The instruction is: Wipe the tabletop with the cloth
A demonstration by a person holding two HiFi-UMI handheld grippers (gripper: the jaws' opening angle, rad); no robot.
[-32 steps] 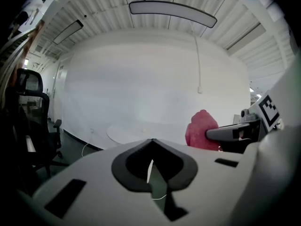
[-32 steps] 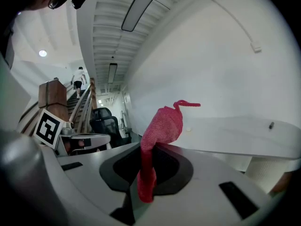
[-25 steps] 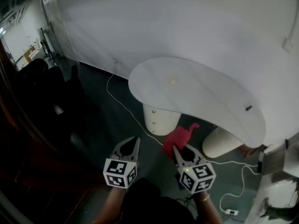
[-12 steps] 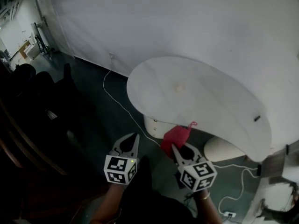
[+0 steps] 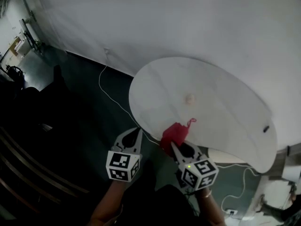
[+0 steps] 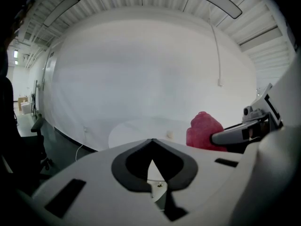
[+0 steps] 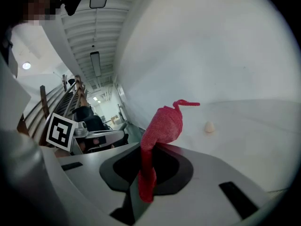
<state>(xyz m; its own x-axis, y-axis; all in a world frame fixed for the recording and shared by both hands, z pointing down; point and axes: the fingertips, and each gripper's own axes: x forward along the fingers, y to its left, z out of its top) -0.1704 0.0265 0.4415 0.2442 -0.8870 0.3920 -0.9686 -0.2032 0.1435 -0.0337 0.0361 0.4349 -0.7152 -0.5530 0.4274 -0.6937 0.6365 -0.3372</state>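
A red cloth (image 5: 175, 133) is bunched up in my right gripper (image 5: 172, 146), whose jaws are shut on it; it hangs over the near edge of the white rounded tabletop (image 5: 221, 112). In the right gripper view the red cloth (image 7: 160, 131) sticks up between the jaws with a tail drooping down. My left gripper (image 5: 138, 132) is shut and holds nothing, just off the table's near-left edge. From the left gripper view the red cloth (image 6: 203, 131) shows at right. A small pale lump (image 5: 190, 98) lies on the tabletop.
A small dark object (image 5: 266, 129) lies near the table's right edge. White cables (image 5: 113, 91) run across the dark floor beside the table. A white curved wall (image 5: 188, 22) stands behind it. Dark chairs and rails (image 5: 33, 140) fill the left.
Both grippers moved forward toward the table; the red cloth now reaches over the table's near edge. The table's legs are now hidden under the top.
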